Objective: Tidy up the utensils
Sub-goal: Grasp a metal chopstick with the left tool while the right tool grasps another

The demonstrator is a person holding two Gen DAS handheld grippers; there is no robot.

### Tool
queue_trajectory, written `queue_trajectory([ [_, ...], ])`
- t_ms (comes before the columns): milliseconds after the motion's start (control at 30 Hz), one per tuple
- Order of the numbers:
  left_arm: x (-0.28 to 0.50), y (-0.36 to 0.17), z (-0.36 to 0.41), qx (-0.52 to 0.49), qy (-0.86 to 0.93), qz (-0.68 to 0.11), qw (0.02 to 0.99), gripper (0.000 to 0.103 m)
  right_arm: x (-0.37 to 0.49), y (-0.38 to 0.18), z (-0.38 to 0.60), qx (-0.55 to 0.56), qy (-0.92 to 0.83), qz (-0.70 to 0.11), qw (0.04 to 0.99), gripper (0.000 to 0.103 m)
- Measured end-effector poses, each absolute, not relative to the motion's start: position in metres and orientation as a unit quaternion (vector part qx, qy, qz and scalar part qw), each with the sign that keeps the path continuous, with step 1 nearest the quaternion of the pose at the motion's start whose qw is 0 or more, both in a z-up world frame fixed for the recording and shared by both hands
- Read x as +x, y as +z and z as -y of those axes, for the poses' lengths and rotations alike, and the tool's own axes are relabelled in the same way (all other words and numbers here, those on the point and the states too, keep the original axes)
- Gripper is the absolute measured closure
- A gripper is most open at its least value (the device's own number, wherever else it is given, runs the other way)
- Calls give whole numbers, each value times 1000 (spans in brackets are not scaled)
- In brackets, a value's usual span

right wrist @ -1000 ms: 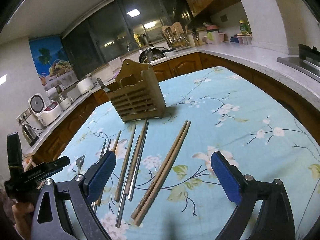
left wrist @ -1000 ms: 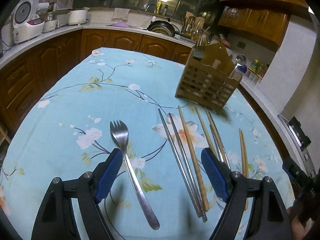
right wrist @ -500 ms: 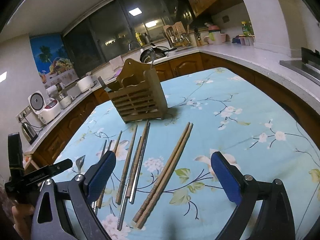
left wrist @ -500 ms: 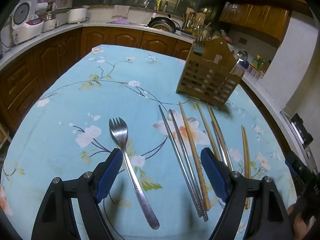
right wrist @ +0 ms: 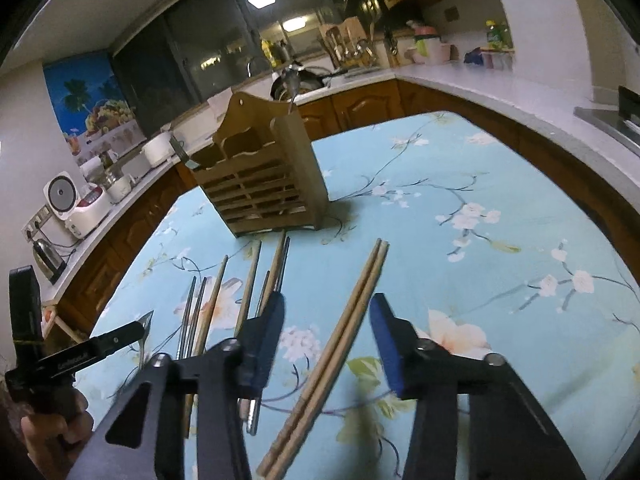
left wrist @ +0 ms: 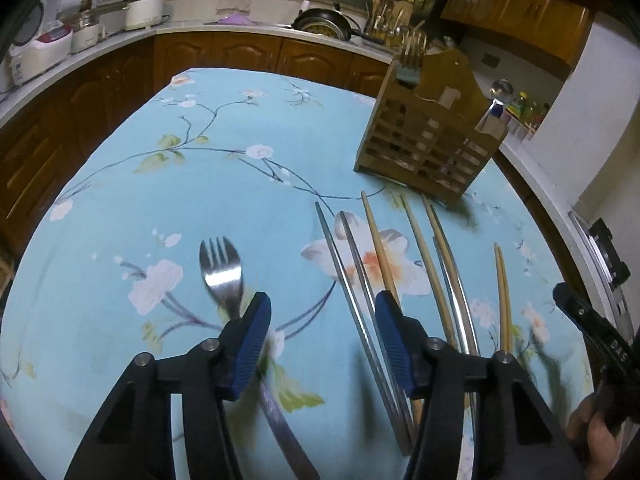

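Both grippers, left gripper (left wrist: 322,334) and right gripper (right wrist: 326,338), hang part-open and empty before the wooden caddy (right wrist: 264,184), where the right seems to straddle paired chopsticks (right wrist: 340,344) that a skewed squeeze could scatter.

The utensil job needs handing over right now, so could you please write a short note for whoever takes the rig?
Left claw: open, empty, low over the tablecloth between the fork and the steel chopsticks.
Right claw: open, empty, straddling the wooden chopstick pair.
Wooden caddy stands upright at the far end, already holding a fork and a spoon.
Left: the fork and every chopstick still lie loose on the cloth; all need moving into the caddy.
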State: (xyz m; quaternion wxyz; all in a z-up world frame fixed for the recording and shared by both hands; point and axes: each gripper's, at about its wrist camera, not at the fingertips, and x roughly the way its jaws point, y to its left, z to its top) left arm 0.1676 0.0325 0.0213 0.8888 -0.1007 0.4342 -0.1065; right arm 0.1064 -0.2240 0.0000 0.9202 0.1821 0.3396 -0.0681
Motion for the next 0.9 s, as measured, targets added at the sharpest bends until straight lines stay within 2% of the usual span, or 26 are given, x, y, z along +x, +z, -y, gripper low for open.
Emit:
queue_trajectory([
  [200, 203, 18, -23, -91, -111, -452, 880, 59, 137, -8, 227, 182, -59, -364, 911, 75],
  [267, 216, 15, -21, -92, -112, -459, 876, 63, 149, -11, 225, 179, -52, -375, 908, 76],
  [700, 275, -8, -4, -74, -112, -491, 861, 71, 241, -46, 199, 137, -23, -455, 879, 86],
  [767, 284, -16, -1, -67, -110, -499, 857, 78, 250, -51, 195, 123, -21, -465, 877, 87],
  [900, 294, -21, 6, -45, -105, -497, 860, 85, 260, -51, 192, 100, -22, -475, 874, 90],
])
